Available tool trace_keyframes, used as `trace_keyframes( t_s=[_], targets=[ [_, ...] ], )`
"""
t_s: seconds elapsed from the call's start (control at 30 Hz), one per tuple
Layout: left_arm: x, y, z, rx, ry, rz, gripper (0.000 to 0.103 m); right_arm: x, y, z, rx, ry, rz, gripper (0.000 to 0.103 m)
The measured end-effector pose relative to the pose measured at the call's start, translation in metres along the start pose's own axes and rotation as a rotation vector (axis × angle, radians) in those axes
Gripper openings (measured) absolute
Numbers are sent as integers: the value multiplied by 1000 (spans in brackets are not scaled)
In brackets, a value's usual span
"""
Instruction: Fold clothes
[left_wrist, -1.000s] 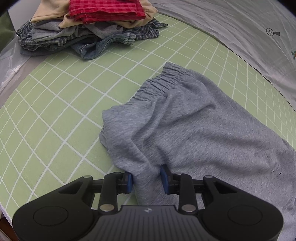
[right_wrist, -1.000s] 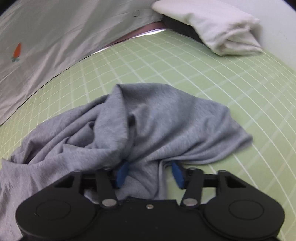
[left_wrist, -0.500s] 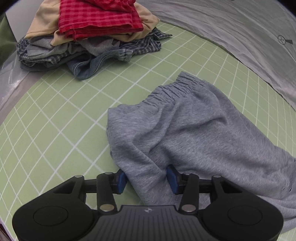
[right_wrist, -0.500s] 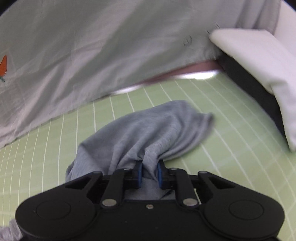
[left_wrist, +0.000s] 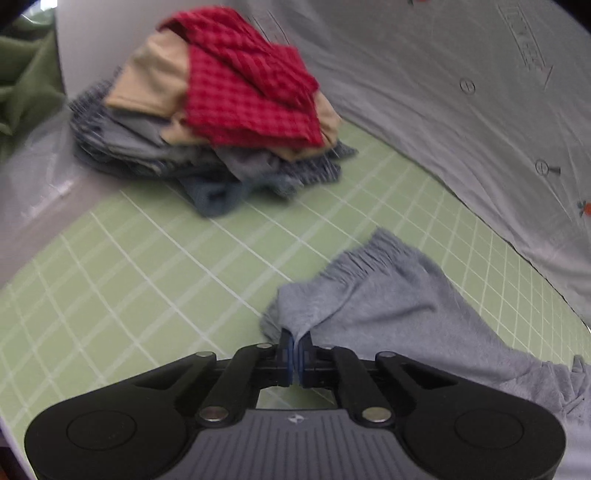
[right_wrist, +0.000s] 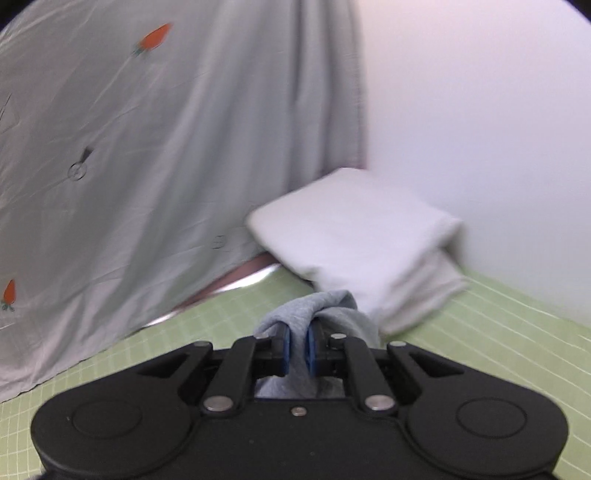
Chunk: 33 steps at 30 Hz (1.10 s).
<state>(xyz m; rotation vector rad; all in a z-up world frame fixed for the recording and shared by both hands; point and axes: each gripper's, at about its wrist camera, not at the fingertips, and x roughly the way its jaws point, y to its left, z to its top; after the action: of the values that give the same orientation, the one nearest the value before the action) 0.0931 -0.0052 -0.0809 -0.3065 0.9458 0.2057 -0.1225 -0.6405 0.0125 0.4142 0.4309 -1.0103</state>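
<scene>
Above the green mat (left_wrist: 147, 295), each hand-held gripper (left_wrist: 295, 345) (right_wrist: 296, 343) has just clamped the grey shorts (left_wrist: 388, 306).

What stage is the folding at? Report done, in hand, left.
Done: nothing shows as folded yet. In hand: the grey shorts, pinched by the left gripper near the waistband and by the right gripper, jaws just closed on cloth. Left: the fold itself, then the heaped clothes pile.
</scene>
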Motion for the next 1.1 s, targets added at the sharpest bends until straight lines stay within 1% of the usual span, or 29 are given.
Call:
trace_keyframes(
  t_s=[0.07,0.1,0.17,0.2,0.27,0.3,0.33,0.37,0.4,0.43,0.47,0.5,0.53,0.6,0.63,0.67,0.7,0.83,0.9,0.93,0.97,1.0,1.03,1.07,1.1],
  targets=[
    [-6,14,-1,-24,-5,19,4,-13,-26,-25,17,65,-46,10],
    [-8,21,-3,-37,-4,35,0,-14,-35,-40,18,117,-65,10],
    [-8,34,-9,-50,9,100,0,-13,-48,-74,11,230,-90,10],
    [-8,42,-12,-63,21,114,0,-13,-50,-89,-5,274,-87,10],
    [-8,58,-19,-90,56,111,1,-15,-47,-117,-56,334,-78,10],
    [-9,62,-23,-96,63,113,2,-16,-43,-127,-84,358,-71,11],
    [-8,63,-27,-92,73,113,2,-16,-39,-135,-101,371,-75,14],
    [-6,62,-29,-82,85,108,8,-14,-34,-139,-106,377,-90,16],
    [-5,60,-31,-78,87,104,20,-11,-30,-143,-112,383,-105,25],
    [-3,58,-32,-75,89,99,26,-9,-27,-145,-104,387,-115,34],
    [-1,55,-32,-77,90,89,36,-7,-26,-144,-80,386,-118,38],
    [2,51,-32,-83,91,74,44,-5,-24,-143,-55,382,-120,47],
    [5,47,-31,-89,92,58,48,-3,-24,-141,-33,379,-123,57],
    [12,38,-29,-107,92,31,64,0,-24,-137,1,377,-125,69],
    [15,33,-27,-111,90,13,67,2,-24,-135,16,376,-125,71],
    [18,28,-25,-111,89,-2,73,3,-24,-134,27,376,-125,72],
    [22,23,-23,-111,88,-18,75,3,-25,-133,34,377,-125,72],
    [33,7,-15,-127,97,-79,75,2,-29,-130,41,370,-141,75],
    [39,-1,-13,-138,109,-111,75,-1,-33,-129,55,364,-151,76],
    [41,-4,-12,-136,116,-116,73,-3,-36,-130,66,362,-153,77],
    [44,-7,-13,-127,127,-110,69,-5,-39,-131,77,360,-154,77],
    [46,-10,-13,-110,138,-105,52,-8,-41,-132,87,360,-155,78],
    [48,-12,-14,-93,148,-100,40,-11,-43,-134,94,362,-155,78],
    [49,-11,-16,-82,154,-95,10,-14,-45,-137,100,365,-155,78],
    [49,-11,-17,-71,159,-90,3,-17,-47,-140,105,368,-153,78]
  ],
)
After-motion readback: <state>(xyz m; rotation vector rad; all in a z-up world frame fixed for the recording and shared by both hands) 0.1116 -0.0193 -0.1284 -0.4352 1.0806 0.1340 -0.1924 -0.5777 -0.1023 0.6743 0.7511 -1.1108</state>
